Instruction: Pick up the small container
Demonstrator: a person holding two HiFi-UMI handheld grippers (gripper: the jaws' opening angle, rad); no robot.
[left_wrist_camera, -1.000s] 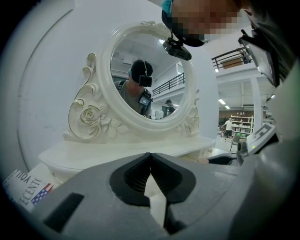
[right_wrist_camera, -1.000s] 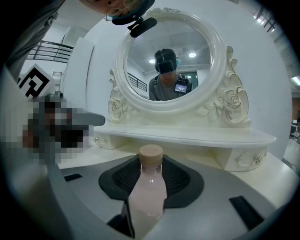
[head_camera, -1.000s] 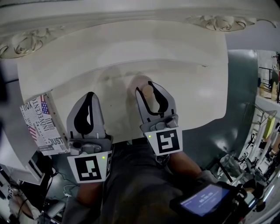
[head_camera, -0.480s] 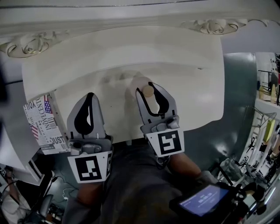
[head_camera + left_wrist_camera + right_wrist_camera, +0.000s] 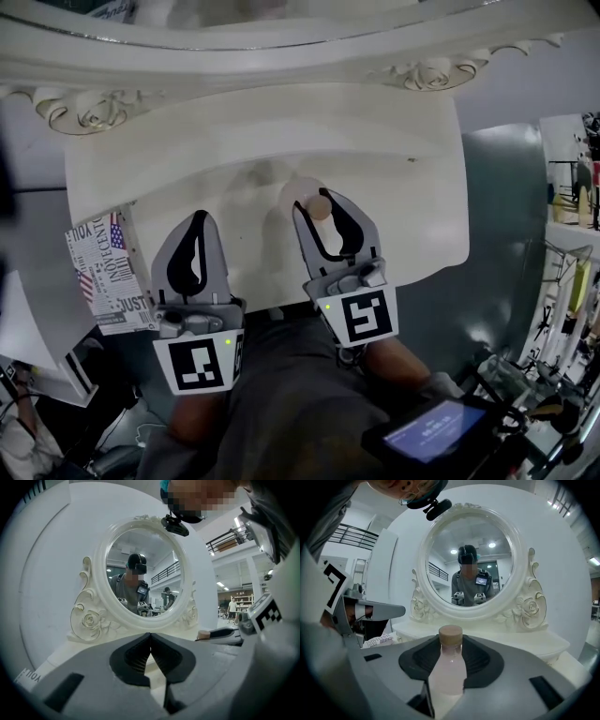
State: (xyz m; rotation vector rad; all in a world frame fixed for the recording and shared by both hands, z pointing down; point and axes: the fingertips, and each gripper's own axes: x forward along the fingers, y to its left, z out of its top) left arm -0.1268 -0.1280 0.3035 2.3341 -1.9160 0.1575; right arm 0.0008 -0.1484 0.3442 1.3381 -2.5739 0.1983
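The small container is a pale pink bottle (image 5: 448, 667) with a tan cap (image 5: 320, 206). It stands upright between the jaws of my right gripper (image 5: 451, 644), which is shut on its body; the bottle's base is hidden. In the head view my right gripper (image 5: 323, 199) reaches over the front of the white dressing table (image 5: 403, 178). My left gripper (image 5: 198, 220) hovers beside it at the table's front edge, shut and empty. The left gripper view shows its tips (image 5: 150, 637) meeting, with the right gripper (image 5: 225, 633) off to the side.
A round mirror in an ornate white frame (image 5: 471, 559) stands at the back of the table and reflects a person. A printed box (image 5: 108, 272) sits left of the table below its edge. A handheld screen (image 5: 431, 436) is at the lower right.
The head view has tilted, so the mirror frame and table sit lower in the picture. My right gripper keeps its hold on the bottle. The left gripper stays shut beside it.
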